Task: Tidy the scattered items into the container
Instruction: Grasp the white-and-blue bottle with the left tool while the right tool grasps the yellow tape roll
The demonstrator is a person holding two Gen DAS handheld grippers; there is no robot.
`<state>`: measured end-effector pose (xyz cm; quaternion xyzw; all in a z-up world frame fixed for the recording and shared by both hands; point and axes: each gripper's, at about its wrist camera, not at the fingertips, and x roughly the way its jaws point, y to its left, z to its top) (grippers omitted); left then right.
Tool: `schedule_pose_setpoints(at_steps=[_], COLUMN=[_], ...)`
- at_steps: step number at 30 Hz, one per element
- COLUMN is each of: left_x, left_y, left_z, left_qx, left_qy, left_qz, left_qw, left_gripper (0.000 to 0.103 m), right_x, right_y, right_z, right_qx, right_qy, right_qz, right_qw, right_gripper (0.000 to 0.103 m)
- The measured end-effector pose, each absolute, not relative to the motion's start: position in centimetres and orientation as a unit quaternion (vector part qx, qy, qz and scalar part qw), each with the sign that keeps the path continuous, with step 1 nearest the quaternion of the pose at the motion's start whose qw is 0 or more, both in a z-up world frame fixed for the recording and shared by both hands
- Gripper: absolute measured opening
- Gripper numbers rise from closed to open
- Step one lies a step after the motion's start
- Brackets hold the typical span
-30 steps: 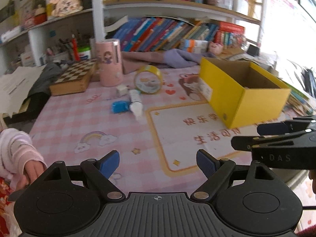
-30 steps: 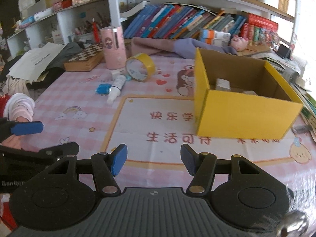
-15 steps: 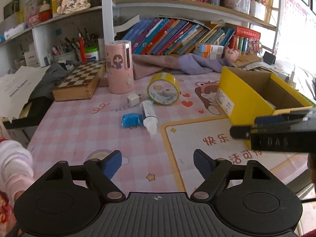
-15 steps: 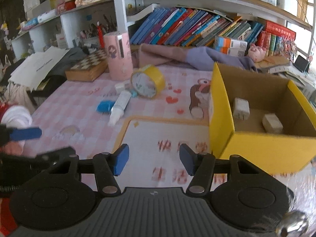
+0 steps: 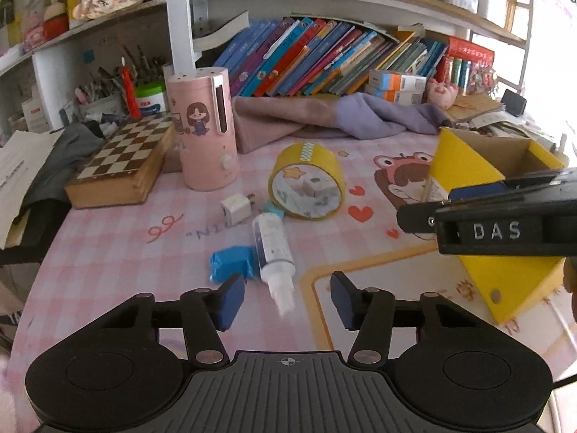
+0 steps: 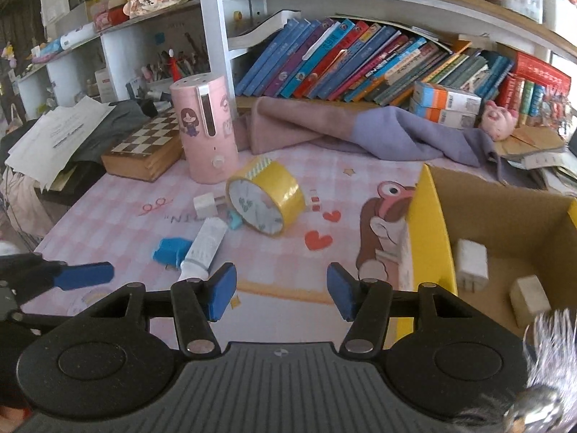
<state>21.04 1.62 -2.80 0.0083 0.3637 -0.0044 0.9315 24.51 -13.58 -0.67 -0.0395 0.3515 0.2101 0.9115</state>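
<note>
A yellow cardboard box (image 6: pixel 429 238) stands at the right, with two white blocks (image 6: pixel 470 264) inside; it also shows in the left wrist view (image 5: pixel 465 169). On the pink mat lie a white tube (image 5: pixel 273 249), a blue item (image 5: pixel 230 266), a white charger plug (image 5: pixel 236 210) and a yellow tape roll (image 5: pixel 306 187) on its edge. My left gripper (image 5: pixel 286 297) is open and empty, just short of the tube. My right gripper (image 6: pixel 281 294) is open and empty, left of the box. The tube (image 6: pixel 203 249) and tape roll (image 6: pixel 267 198) lie ahead of it.
A pink cylinder (image 5: pixel 205 133), a chessboard box (image 5: pixel 122 166) and a purple cloth (image 5: pixel 324 122) line the back, under book shelves. A small die (image 6: pixel 314 202) lies beside the tape. The right gripper's side (image 5: pixel 497 227) crosses the left wrist view in front of the box.
Both grippers have moved forward over the mat toward the scattered items. The tube, blue item and tape now sit much closer. Both stay open.
</note>
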Motion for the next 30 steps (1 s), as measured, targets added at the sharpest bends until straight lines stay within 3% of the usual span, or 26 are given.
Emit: schedule_pose_setpoints(at_steps=[13, 30], left_x=[28.6, 30.7], left_y=[2.5, 2.0], left_z=[-6.6, -8.6], left_qx=[0.004, 0.004], left_qy=[0.404, 0.424], left_qz=[-0.001, -0.01], left_qw=[0.915, 0.906], left_gripper=[0.04, 0.033], right_x=[32.7, 38.4], right_y=[-9.4, -6.0], right_z=[-1.1, -4.2], right_qx=[-0.075, -0.119], right_qy=[0.351, 0.379], right_qz=[0.221, 0.242], right_qw=[0.907, 0.885], right_gripper=[0.054, 0.05])
